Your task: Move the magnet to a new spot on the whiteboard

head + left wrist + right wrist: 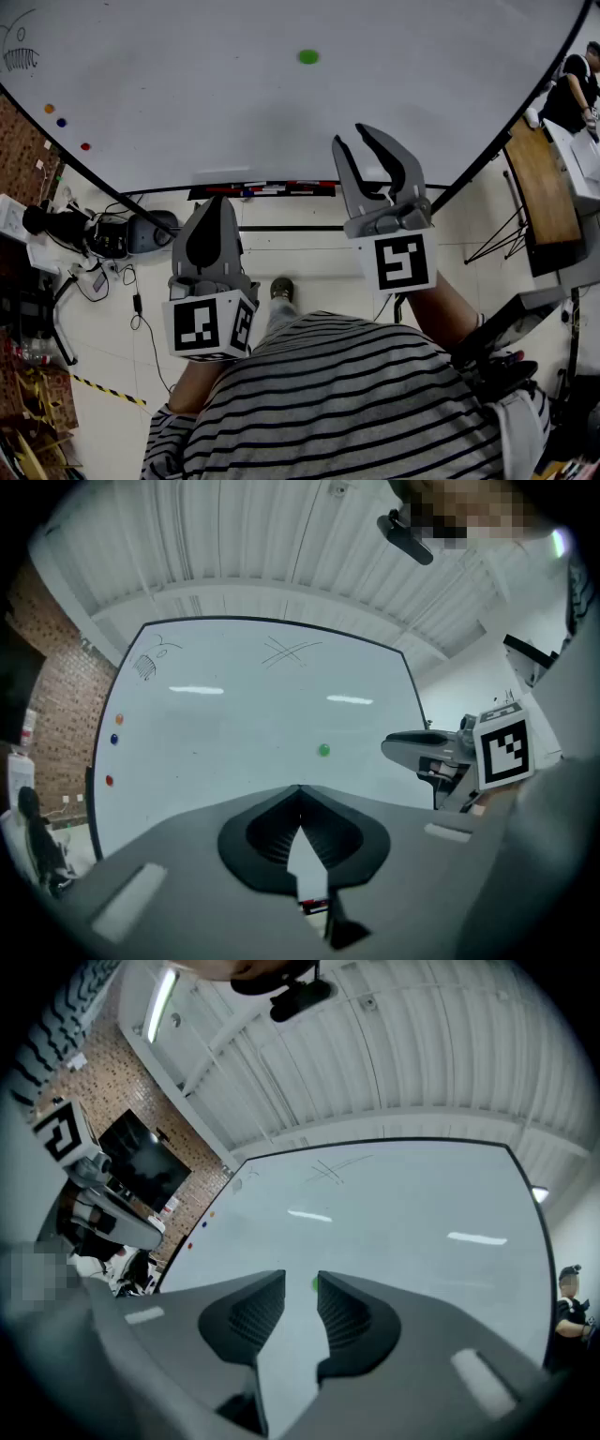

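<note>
High on the whiteboard [187,84] sits the green magnet [308,56], clear of both grippers; right tongs [350,134] parted, empty, sighted on it, seemingly to reach; left tongs [217,202] clenched on nothing, held low.

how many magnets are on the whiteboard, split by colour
green magnet: 1
orange magnet: 1
blue magnet: 1
red magnet: 1
total: 4
</note>
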A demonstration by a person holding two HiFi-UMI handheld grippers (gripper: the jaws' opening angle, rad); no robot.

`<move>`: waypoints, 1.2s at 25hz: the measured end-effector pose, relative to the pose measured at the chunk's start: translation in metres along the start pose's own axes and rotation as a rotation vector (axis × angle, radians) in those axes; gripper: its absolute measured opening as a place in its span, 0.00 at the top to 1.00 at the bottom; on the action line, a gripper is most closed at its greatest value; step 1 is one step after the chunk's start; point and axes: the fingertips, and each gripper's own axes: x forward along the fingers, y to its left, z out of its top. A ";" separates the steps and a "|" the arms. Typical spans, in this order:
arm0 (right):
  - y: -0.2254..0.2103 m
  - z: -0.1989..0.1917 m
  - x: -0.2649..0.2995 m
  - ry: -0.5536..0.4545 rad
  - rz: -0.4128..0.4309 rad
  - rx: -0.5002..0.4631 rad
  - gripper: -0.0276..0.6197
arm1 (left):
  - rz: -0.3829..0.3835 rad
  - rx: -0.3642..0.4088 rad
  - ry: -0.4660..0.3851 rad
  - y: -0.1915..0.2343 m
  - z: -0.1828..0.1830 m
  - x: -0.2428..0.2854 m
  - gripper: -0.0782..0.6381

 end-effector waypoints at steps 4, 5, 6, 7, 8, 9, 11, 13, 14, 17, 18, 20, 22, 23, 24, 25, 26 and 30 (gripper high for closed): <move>-0.007 -0.009 0.055 0.036 -0.052 -0.086 0.72 | -0.024 0.007 -0.025 0.029 0.009 0.034 0.87; -0.009 -0.014 0.069 0.054 -0.066 -0.107 0.70 | -0.035 0.000 -0.028 0.035 0.010 0.044 0.87; -0.011 -0.019 0.081 0.071 -0.083 -0.122 0.69 | -0.051 -0.009 -0.028 0.041 0.012 0.055 0.87; -0.013 -0.023 0.093 0.085 -0.103 -0.129 0.68 | -0.071 -0.018 -0.029 0.046 0.015 0.067 0.87; -0.016 -0.027 0.104 0.095 -0.123 -0.133 0.68 | -0.094 -0.022 -0.034 0.051 0.017 0.078 0.87; -0.018 -0.030 0.115 0.103 -0.142 -0.139 0.68 | -0.115 -0.021 -0.040 0.056 0.020 0.088 0.87; -0.019 -0.035 0.133 0.116 -0.173 -0.166 0.68 | -0.145 -0.014 -0.049 0.066 0.023 0.106 0.87; -0.019 -0.038 0.143 0.130 -0.203 -0.186 0.69 | -0.165 -0.025 -0.051 0.076 0.024 0.118 0.87; -0.019 -0.039 0.146 0.134 -0.219 -0.192 0.70 | -0.173 -0.033 -0.051 0.080 0.024 0.122 0.87; -0.023 -0.041 0.145 0.135 -0.262 -0.196 0.76 | -0.201 -0.041 -0.057 0.083 0.024 0.133 0.87; -0.026 -0.041 0.142 0.131 -0.268 -0.193 0.76 | -0.211 -0.040 -0.060 0.080 0.026 0.136 0.87; -0.032 -0.035 0.133 0.131 -0.274 -0.196 0.76 | -0.228 -0.039 -0.067 0.070 0.032 0.137 0.87; -0.034 -0.027 0.129 0.133 -0.279 -0.198 0.76 | -0.241 -0.043 -0.068 0.066 0.039 0.136 0.87; -0.033 -0.025 0.130 0.130 -0.281 -0.189 0.77 | -0.245 -0.048 -0.065 0.067 0.040 0.137 0.87; -0.031 -0.025 0.132 0.125 -0.282 -0.172 0.77 | -0.247 -0.053 -0.062 0.070 0.039 0.139 0.87; -0.029 -0.024 0.135 0.116 -0.283 -0.152 0.77 | -0.249 -0.055 -0.059 0.073 0.038 0.141 0.87; -0.028 -0.022 0.137 0.099 -0.286 -0.130 0.77 | -0.251 -0.056 -0.056 0.075 0.036 0.142 0.87; -0.023 -0.012 0.126 0.041 -0.303 -0.087 0.77 | -0.247 -0.045 -0.052 0.073 0.029 0.139 0.87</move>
